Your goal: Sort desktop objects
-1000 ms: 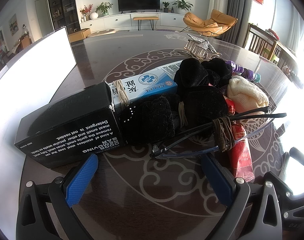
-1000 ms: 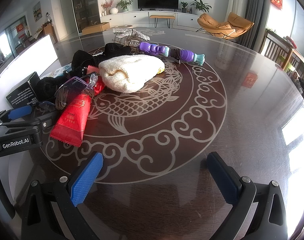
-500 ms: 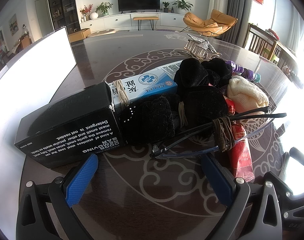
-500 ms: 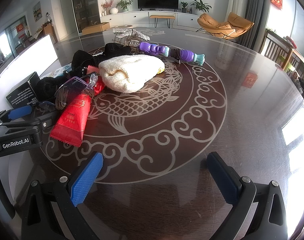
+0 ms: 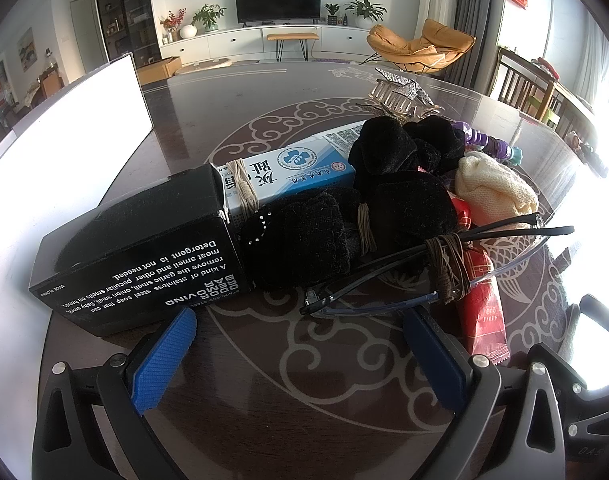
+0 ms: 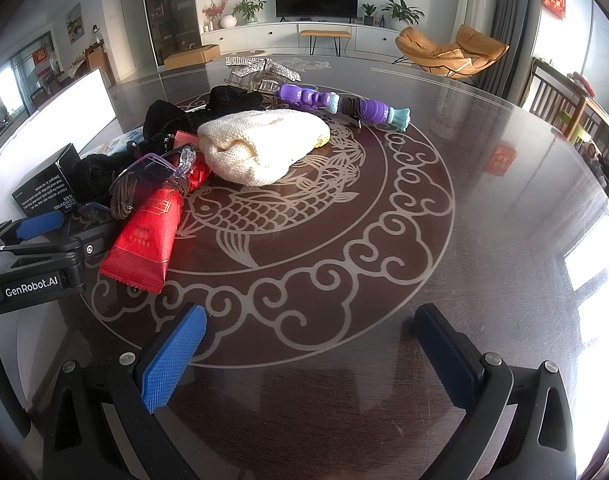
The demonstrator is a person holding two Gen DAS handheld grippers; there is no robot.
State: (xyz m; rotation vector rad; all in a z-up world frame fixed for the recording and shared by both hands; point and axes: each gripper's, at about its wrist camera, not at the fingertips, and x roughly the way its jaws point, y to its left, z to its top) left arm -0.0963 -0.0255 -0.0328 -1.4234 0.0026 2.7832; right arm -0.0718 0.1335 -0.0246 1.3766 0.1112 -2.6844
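Note:
A pile of objects lies on the dark round table (image 6: 484, 208). A black soap box (image 5: 136, 252), a blue-white carton (image 5: 300, 168), black fabric pieces (image 5: 384, 200), glasses (image 5: 424, 276) wound with brown cord, a red packet (image 5: 484, 308) and a cream knit cloth (image 5: 492, 184) crowd the left wrist view. My left gripper (image 5: 300, 356) stands open just in front of the box and glasses. My right gripper (image 6: 312, 356) is open over bare table, with the red packet (image 6: 144, 240), cream cloth (image 6: 260, 148) and a purple toy (image 6: 344, 106) beyond it.
A white box (image 5: 64, 128) stands at the table's left side. A silver hair claw (image 5: 400, 96) lies at the far end of the pile. Wooden chairs (image 6: 560, 104) sit past the right edge. The left gripper's body (image 6: 32, 264) shows at the left of the right wrist view.

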